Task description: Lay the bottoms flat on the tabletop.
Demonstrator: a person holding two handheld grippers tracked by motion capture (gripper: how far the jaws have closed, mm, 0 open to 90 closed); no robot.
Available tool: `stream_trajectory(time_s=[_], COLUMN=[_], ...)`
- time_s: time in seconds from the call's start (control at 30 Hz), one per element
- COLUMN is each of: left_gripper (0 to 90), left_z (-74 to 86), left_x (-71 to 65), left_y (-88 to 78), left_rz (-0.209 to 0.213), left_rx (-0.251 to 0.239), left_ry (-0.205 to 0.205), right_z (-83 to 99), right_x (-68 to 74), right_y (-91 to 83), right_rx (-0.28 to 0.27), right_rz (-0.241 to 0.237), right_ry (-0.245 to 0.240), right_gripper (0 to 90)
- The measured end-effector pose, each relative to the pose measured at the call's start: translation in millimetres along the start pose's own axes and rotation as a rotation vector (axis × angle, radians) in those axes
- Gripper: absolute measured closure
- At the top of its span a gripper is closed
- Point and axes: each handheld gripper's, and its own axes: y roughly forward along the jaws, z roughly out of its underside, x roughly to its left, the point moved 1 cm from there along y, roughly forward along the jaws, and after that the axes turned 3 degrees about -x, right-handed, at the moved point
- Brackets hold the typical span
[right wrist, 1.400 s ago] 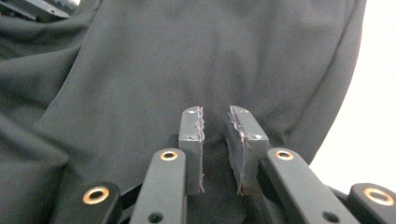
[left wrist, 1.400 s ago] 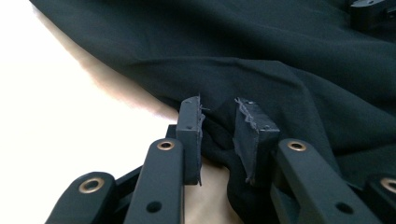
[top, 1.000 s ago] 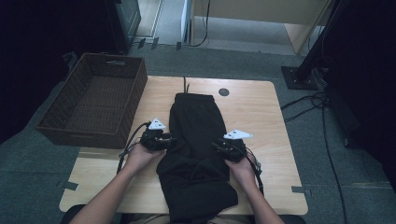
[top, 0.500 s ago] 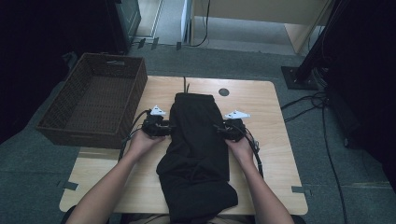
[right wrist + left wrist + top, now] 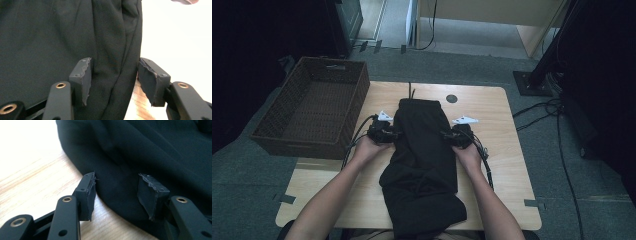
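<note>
On the pale wooden table point(image 5: 492, 107), each hand-held gripper — left point(image 5: 388, 134), right point(image 5: 450, 135) — straddles the black folded garment's point(image 5: 422, 165) edge, jaws just opened, unclenched.

A black garment point(image 5: 422, 160) is laid lengthwise down the middle of the surface point(image 5: 492, 110), its narrower end at the far side and its bulkier, crumpled end at the near edge. Two thin cords are seen trailing from the far end onto the wood. The cloth is matte, plain and soft, gathered into long folds along both side edges. Its left edge point(image 5: 105, 195) is curved and lies flat on the wood; its right edge point(image 5: 117, 75) is doubled over in a thick fold.
</note>
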Motion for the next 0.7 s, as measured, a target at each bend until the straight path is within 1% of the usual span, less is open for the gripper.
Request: stream_trajectory(time_s=[0.07, 0.23, 0.33, 0.47, 0.6, 0.7], left_gripper=[50.3, 61.0, 66.2, 71.9, 76.4, 80.9], left_z=[-0.6, -0.4, 0.2, 0.9, 1.5, 4.6], left_x=[-2.0, -3.7, -4.0, -4.6, -5.0, -5.8], left_y=[0.9, 0.8, 0.6, 1.1, 1.4, 0.8], left_rz=[-0.008, -0.016, -0.012, 0.001, 0.011, 0.023], left_rx=[0.003, 0.005, 0.000, -0.010, -0.012, -0.030], left_ry=[0.019, 0.040, 0.040, 0.037, 0.040, 0.030], right_z=[0.8, 1.7, 1.8, 1.6, 1.4, 1.4], right_x=[0.9, 4.2, 4.4, 6.0, 6.8, 7.3], right_y=[0.1, -0.8, -0.8, -0.6, -0.1, 0.1], right_rx=[-0.007, -0.012, -0.013, -0.012, -0.014, -0.014], right_rz=[-0.002, -0.013, -0.012, -0.023, -0.030, -0.038], right_ry=[-0.004, -0.009, -0.006, -0.012, -0.005, 0.000], right_gripper=[48.5, 58.1, 59.2, 66.3, 70.0, 73.3])
